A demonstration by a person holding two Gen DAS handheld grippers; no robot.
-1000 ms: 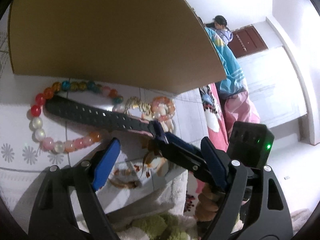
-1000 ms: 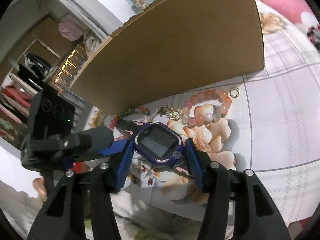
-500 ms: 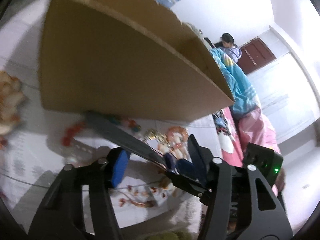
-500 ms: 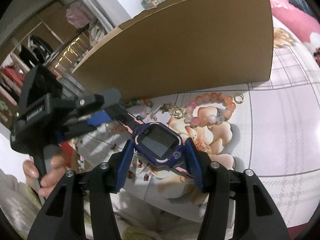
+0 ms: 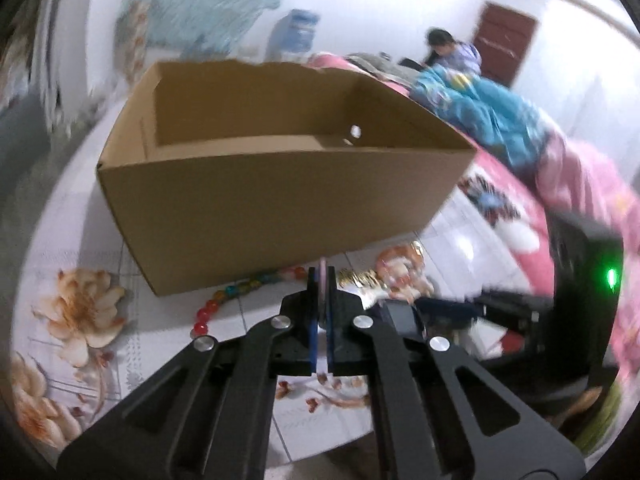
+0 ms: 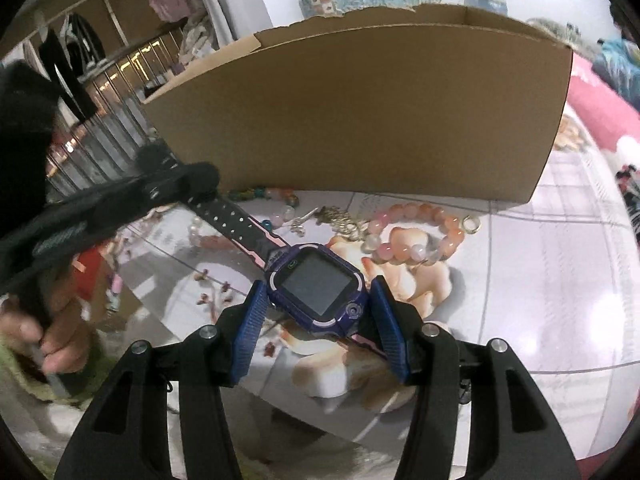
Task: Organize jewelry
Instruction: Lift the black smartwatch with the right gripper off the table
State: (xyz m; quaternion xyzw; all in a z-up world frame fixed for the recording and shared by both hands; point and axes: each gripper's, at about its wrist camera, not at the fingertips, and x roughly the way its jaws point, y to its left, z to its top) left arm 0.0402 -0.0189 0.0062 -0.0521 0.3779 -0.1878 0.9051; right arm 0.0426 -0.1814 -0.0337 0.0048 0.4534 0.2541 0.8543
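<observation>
The way forward is blocked by the cardboard box (image 6: 360, 120), standing broadside; only its open top (image 5: 256, 120) is left free. The narrow strip before its near wall is cluttered by a pink bead bracelet (image 6: 416, 236), a multicoloured bead bracelet (image 5: 236, 294) and a gold chain (image 6: 340, 220).

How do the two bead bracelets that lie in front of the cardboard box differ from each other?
The pink bracelet has only pale pink and peach beads; the multicoloured bracelet mixes green, blue, orange and white ones. The pink bracelet lies fully in view as a closed ring; the multicoloured bracelet is partly hidden under the watch strap. Both are strings of round beads on the flowered cloth near the box.
</observation>
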